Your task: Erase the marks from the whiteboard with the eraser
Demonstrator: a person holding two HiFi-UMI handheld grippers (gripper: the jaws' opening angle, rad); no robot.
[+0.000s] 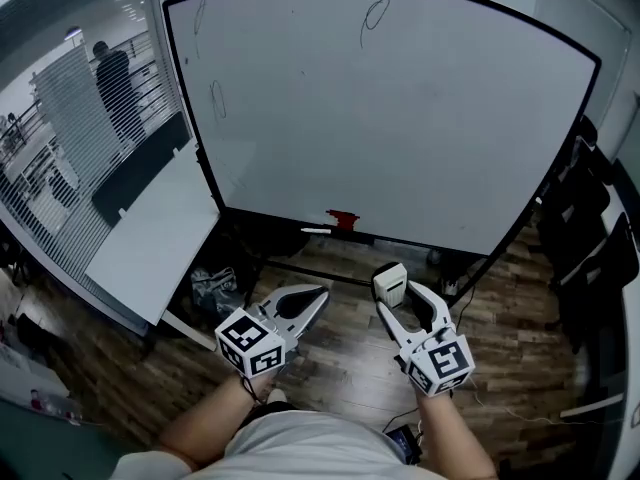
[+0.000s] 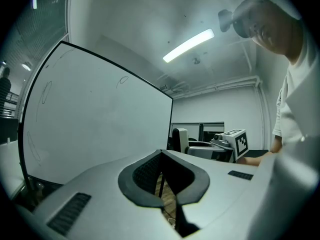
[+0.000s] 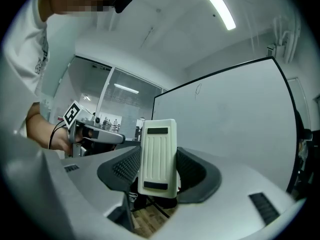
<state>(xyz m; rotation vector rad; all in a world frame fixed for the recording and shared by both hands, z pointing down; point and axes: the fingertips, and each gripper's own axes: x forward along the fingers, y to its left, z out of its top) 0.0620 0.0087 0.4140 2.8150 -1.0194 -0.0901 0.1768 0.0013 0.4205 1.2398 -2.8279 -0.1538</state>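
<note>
Several thin oval pen marks (image 1: pixel 374 15) sat on the big white black-framed whiteboard (image 1: pixel 400 138), clearest in the head view. Short of the board, the right gripper (image 1: pixel 400 296) pinched the cream ribbed plastic eraser (image 3: pixel 158 156) upright, its face plain only in the right gripper view. The left gripper (image 1: pixel 316 298), also short of the board, had its jaws pressed together on nothing.

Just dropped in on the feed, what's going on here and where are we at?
A person stands facing the whiteboard with a gripper in each hand. The right gripper is clamped on the cream eraser, held upright between its jaws. The left gripper is shut with nothing in it. Both are held low over the wooden floor, clear of the board. Thin loop marks show near the top and at the left side, so the erasing is not yet done.
</note>
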